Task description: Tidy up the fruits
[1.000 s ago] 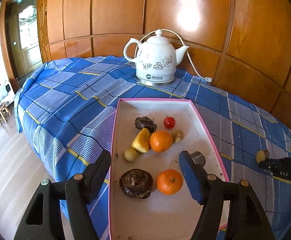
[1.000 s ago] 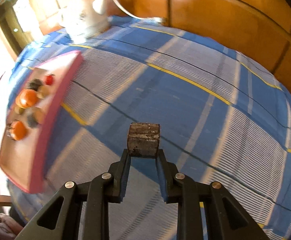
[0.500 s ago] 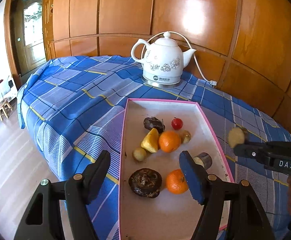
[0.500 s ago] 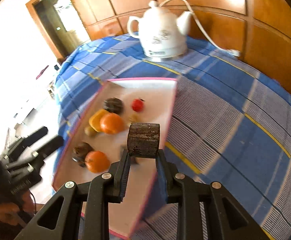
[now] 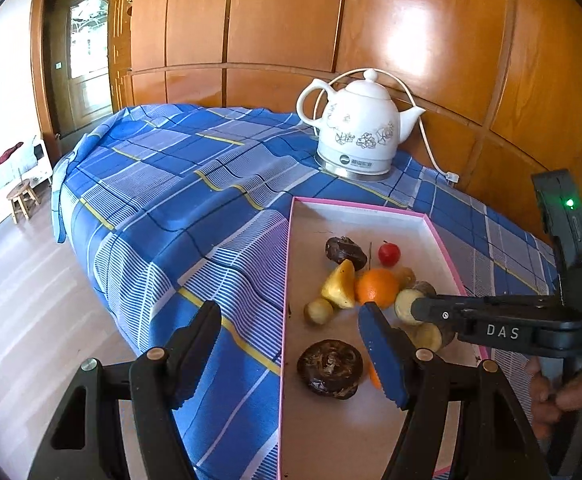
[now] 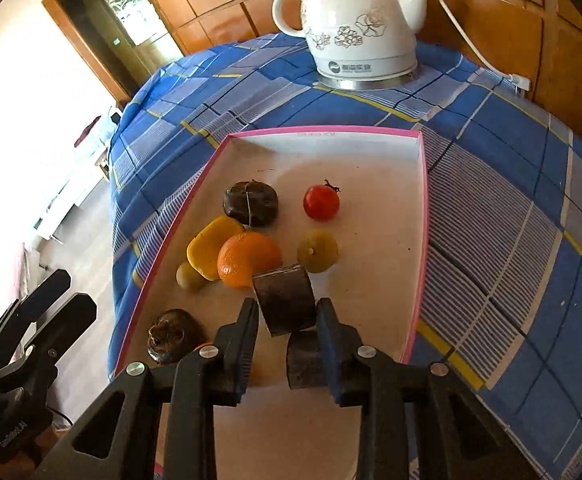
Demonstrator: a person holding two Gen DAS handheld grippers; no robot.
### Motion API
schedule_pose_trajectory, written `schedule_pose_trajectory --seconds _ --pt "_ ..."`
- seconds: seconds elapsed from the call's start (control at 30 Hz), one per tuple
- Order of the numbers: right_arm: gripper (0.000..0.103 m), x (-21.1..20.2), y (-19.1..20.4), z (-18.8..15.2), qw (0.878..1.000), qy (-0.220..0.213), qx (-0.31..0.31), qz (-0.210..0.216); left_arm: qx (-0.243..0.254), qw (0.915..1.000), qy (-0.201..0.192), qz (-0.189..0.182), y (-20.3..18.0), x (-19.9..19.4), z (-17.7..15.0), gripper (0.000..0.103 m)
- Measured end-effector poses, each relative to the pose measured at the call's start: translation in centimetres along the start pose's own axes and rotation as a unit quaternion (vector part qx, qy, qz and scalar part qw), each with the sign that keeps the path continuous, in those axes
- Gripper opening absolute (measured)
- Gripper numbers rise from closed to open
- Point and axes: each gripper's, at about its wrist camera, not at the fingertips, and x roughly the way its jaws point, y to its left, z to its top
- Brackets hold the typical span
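Observation:
A pink-rimmed white tray (image 6: pixel 425 184) (image 5: pixel 291 264) lies on the blue plaid cloth and holds several fruits: an orange (image 6: pixel 247 258), a red tomato (image 6: pixel 321 202), a yellow piece (image 6: pixel 209 250), dark brown fruits (image 6: pixel 251 202) (image 5: pixel 330 368). My right gripper (image 6: pixel 287 314) is over the tray's near part, its jaws parted around a dark brown cylindrical piece (image 6: pixel 285 302) that tilts between them. A second similar piece (image 6: pixel 305 358) lies just below. My left gripper (image 5: pixel 291 344) is open and empty at the tray's left edge.
A white floral electric kettle (image 5: pixel 357 128) (image 6: pixel 357 24) with its cord stands behind the tray by the wooden wall. The cloth drops off at the left toward the floor, with a small stool (image 5: pixel 21 200) and a doorway beyond.
My right gripper has swung from the bare cloth over the tray with the brown piece, lowered, and its jaws have widened. The left gripper shifted slightly left.

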Motion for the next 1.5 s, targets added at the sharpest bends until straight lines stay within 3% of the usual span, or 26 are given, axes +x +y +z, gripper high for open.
schedule_pose_trajectory --seconds 0.37,1.1,1.33,1.5 --pt "0.031 -1.1 -0.3 -0.9 1.0 -0.017 0.006 -0.007 0.008 0.9993 -0.035 0.003 -0.6 -1.7 0.6 0.072" --pt "0.031 -2.7 0.5 -2.7 0.999 -0.036 0.002 -0.026 0.017 0.999 -0.042 -0.006 -1.5 -2.9 0.1 0.072" --pt "0.031 -4.4 1.3 -3.9 0.997 -0.064 -0.001 -0.051 0.024 0.9987 -0.045 -0.006 -2.1 -3.2 -0.2 0.072" --pt "0.035 -6.1 2.2 -5.5 0.992 -0.094 -0.006 -0.087 0.029 0.9982 -0.052 -0.002 -2.6 -3.7 -0.9 0.082"
